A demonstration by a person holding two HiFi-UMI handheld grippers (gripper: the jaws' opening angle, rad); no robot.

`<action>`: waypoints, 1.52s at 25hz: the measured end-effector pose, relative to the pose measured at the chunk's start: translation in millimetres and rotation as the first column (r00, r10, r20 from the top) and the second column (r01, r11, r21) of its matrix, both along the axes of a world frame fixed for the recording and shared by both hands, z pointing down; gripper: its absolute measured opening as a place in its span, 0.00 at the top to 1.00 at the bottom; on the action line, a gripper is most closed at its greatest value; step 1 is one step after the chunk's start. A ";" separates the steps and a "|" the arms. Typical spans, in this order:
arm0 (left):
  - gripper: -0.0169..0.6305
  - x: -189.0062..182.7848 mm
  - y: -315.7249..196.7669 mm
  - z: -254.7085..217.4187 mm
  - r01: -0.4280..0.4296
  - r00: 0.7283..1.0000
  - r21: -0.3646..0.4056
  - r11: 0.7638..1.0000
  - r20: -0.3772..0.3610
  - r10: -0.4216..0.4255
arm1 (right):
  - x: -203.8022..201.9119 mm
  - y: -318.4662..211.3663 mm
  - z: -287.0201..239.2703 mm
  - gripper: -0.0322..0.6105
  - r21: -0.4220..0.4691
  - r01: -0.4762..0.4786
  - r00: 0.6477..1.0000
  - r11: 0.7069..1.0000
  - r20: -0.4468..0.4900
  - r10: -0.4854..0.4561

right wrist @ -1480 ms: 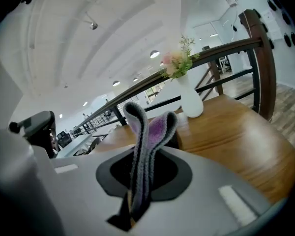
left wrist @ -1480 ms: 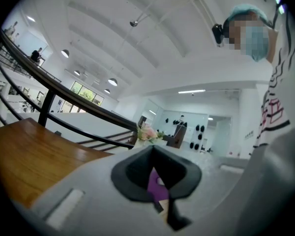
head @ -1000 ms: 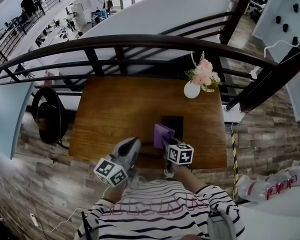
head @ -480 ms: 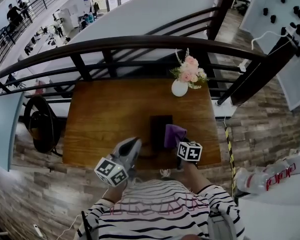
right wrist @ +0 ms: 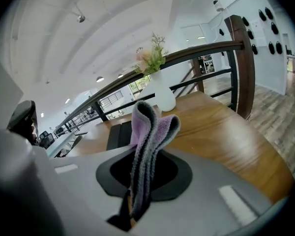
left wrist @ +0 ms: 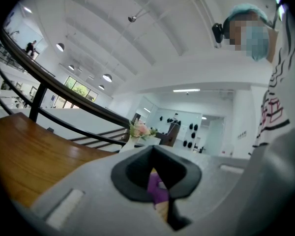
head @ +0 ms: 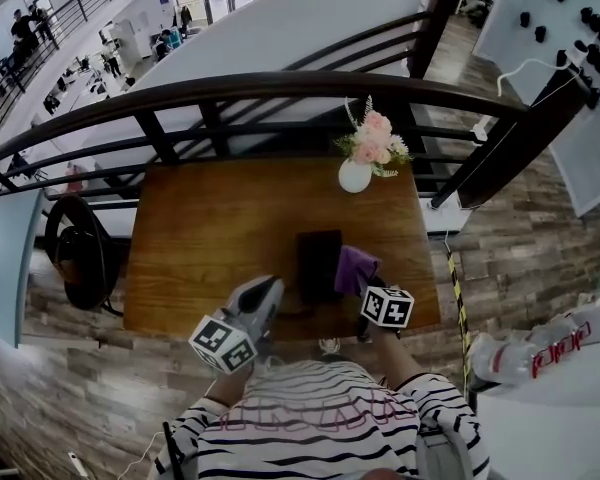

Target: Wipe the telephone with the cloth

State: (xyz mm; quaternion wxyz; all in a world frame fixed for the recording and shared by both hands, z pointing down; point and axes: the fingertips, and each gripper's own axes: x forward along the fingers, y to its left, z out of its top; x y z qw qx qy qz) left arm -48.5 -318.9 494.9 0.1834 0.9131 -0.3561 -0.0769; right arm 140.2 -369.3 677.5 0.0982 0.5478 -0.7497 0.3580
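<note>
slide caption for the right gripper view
Right tool clamps a purple cloth; black telephone and flower vase sit on the table beyond.

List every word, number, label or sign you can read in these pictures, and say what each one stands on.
No text can be read for certain.
Striped shirt: pale pink lettering, too blurred to read.
White object at the head view's right edge: red print, too distorted to read.
Marker cubes: black-and-white square patterns only, no letters.

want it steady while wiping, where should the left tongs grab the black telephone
Pinch the flat black telephone across its narrow width at the near end, coming in from the left tongs' side. It lies flat and lengthwise on the brown wooden table, and the purple cloth crowds its right edge.
</note>
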 end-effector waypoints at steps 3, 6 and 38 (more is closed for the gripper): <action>0.97 -7.1 3.1 -0.3 0.019 1.000 0.000 1.000 0.004 -0.019 | -20.7 6.8 -22.6 0.89 0.044 0.038 0.998 0.998 0.056 -0.040; 0.97 -12.8 8.3 -2.6 0.034 0.999 -0.002 0.999 0.003 -0.034 | -55.6 17.1 -41.5 0.89 0.081 0.112 0.985 0.990 0.123 -0.121; 0.97 13.4 5.6 -1.4 -0.030 0.999 -0.005 1.000 0.012 0.030 | 13.0 38.5 33.7 0.89 -0.085 0.007 1.000 0.996 -0.017 -0.008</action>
